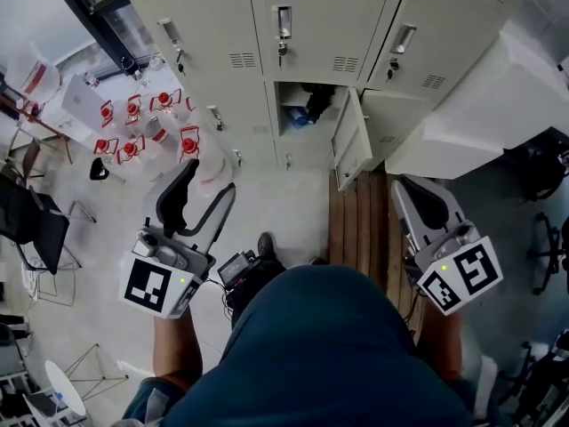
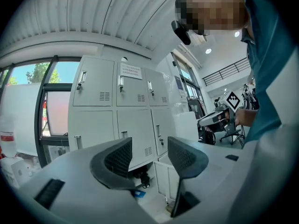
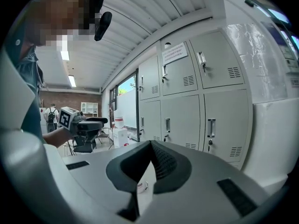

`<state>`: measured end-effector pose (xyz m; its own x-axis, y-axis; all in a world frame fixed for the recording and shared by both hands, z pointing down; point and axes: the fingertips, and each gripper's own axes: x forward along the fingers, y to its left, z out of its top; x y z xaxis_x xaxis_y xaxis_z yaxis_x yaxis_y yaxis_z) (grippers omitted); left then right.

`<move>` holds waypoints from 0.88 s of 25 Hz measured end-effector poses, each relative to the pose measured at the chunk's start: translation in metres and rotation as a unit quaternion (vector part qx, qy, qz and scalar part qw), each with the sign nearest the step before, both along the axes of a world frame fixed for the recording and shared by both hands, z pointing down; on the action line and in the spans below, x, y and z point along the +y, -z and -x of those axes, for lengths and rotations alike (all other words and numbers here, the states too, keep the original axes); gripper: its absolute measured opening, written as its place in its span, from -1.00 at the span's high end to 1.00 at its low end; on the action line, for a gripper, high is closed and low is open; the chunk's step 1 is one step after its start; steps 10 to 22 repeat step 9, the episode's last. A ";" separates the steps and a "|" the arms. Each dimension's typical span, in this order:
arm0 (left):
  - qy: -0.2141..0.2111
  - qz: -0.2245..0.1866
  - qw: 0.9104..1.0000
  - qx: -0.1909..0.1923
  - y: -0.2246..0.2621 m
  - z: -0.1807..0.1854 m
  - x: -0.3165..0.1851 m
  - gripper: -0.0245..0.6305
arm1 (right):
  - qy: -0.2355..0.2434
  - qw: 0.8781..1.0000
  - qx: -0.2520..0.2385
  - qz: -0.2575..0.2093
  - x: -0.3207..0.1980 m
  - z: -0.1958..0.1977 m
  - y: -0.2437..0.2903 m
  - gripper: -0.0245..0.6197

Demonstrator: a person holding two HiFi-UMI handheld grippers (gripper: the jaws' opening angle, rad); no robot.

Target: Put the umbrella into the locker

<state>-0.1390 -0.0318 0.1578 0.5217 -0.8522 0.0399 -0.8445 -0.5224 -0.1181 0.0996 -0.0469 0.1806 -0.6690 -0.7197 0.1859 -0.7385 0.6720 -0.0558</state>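
One lower locker stands open, its door swung out to the right. Inside lies a dark bundle that looks like the folded umbrella, with a blue item beside it. My left gripper is open and empty, held well short of the lockers. In the left gripper view the umbrella shows low between the open left gripper jaws. My right gripper is shut on nothing, right of the door. The right gripper faces closed lockers.
A bank of grey lockers fills the far side. A wooden slatted bench lies below the open door. A large white block stands at right. Red-and-white items sit on the floor at left, near black chairs.
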 end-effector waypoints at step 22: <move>-0.014 0.007 1.000 0.001 -0.005 -0.028 -0.006 0.13 | -0.008 1.000 -0.002 0.012 -0.002 -0.025 -0.013 0.81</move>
